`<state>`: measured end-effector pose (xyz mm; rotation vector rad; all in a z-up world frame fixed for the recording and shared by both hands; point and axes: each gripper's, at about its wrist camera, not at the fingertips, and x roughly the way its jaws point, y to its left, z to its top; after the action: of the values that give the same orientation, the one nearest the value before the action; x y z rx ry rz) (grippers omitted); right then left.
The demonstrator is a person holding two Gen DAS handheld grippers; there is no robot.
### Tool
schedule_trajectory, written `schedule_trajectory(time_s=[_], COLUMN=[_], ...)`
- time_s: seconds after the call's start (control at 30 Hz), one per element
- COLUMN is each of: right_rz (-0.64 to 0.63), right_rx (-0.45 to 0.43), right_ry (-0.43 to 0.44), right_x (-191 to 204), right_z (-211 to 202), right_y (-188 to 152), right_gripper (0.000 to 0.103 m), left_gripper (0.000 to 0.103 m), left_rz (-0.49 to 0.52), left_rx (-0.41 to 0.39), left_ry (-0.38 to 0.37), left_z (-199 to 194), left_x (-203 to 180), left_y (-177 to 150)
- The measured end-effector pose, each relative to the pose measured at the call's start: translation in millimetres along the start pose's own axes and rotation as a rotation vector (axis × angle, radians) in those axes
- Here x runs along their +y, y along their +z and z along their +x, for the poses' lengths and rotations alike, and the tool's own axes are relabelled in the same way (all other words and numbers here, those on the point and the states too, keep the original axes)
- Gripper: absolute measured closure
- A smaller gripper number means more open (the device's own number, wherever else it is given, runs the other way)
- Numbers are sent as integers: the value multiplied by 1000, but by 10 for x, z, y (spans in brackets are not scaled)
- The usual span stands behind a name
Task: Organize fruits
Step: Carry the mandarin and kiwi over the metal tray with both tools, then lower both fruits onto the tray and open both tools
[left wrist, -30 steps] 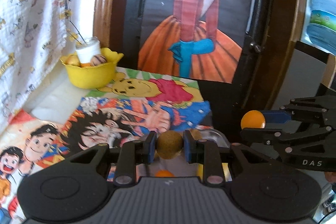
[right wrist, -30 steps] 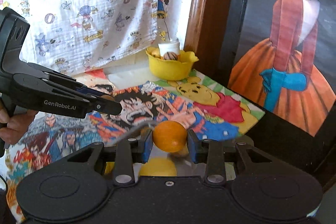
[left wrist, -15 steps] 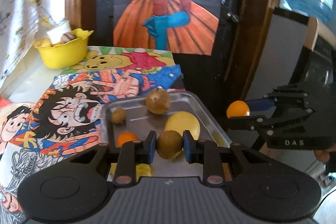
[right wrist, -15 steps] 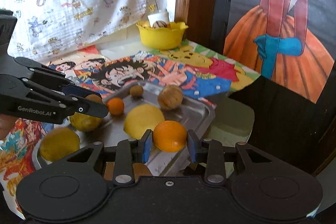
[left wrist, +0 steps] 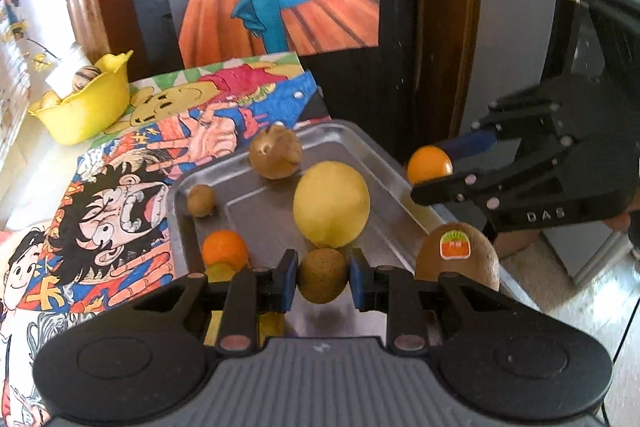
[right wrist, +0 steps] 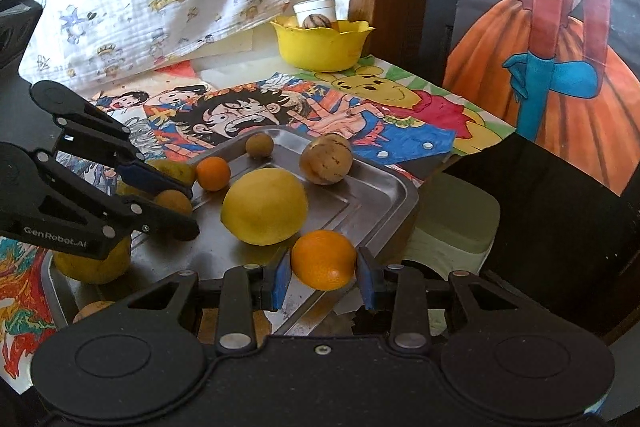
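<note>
My left hand-held gripper is clamped on a small brown fruit, low in the middle of the left wrist view, just above the near part of the metal tray. My right hand-held gripper is clamped on an orange, bottom centre of the right wrist view, over the tray's near right edge. In the left view that same gripper comes in from the right side with the orange at its tips.

In the tray lie a large yellow fruit at its middle, a round brown fruit toward its far corner, a tiny brown fruit at the far rim, and a small orange left of centre. A kiwi with a sticker sits at the lower right of the left view, beside my finger.

The worktop carries bright cartoon drawings. A yellow bowl stands at its far end, upper middle of the right view.
</note>
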<state>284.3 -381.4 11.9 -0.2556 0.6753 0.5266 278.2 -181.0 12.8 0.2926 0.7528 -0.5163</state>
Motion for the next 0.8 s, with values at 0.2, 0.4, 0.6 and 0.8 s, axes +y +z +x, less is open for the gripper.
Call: schedule_trajectory(time_s=[0.2, 0.4, 0.6, 0.8], right_rz=[-3, -19, -54, -95], right_rx=[11, 31, 76, 106], right_ry=[17, 23, 40, 42], right_x=[-16, -5, 7, 33], right_z=[65, 124, 231, 287], right_y=[4, 21, 112, 159], right_gripper=[66, 66, 66, 66], left_gripper=[74, 74, 74, 73], left_rz=[14, 6, 9, 10], left_rx=[30, 44, 47, 48], left_ry=[-2, 7, 6, 4], left_z=[65, 107, 113, 126], left_x=[2, 30, 30, 39], left_y=[1, -17, -15, -10])
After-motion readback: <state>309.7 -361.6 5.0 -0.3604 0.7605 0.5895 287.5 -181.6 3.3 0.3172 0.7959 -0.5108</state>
